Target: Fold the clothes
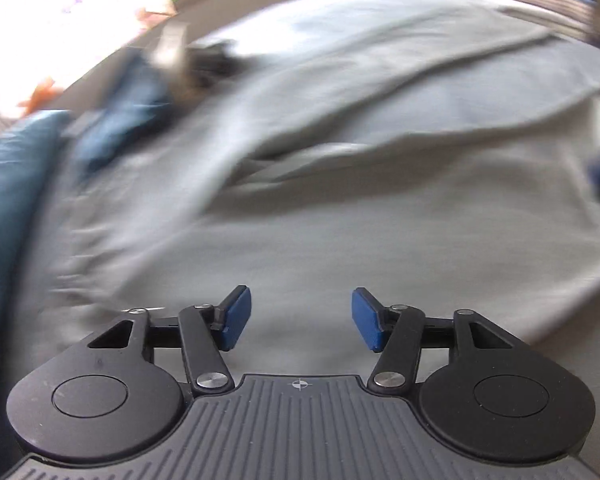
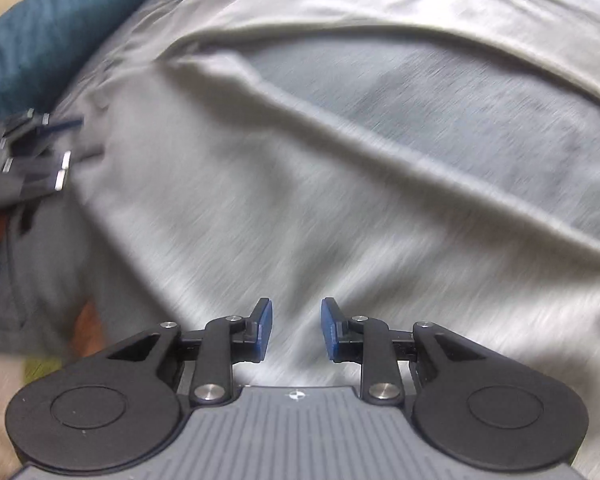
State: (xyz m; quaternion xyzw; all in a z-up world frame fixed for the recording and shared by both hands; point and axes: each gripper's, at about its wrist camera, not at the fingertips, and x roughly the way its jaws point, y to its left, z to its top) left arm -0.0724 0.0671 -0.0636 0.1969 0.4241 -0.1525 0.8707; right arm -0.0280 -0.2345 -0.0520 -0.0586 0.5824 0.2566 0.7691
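Dark teal cushioned upholstery (image 2: 32,36) borders a rumpled pale grey cotton garment (image 1: 380,220) spread wide under both tools. Left gripper (image 1: 301,318) hangs above it, jaws parted and empty. Right gripper (image 2: 296,330) likewise, its narrower gap holding nothing.

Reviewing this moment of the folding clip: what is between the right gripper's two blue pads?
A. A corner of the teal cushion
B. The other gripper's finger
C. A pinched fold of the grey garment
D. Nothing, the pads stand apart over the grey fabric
D: in the right wrist view the right gripper shows an empty gap between its pads, with the grey garment lying beyond, unpinched.
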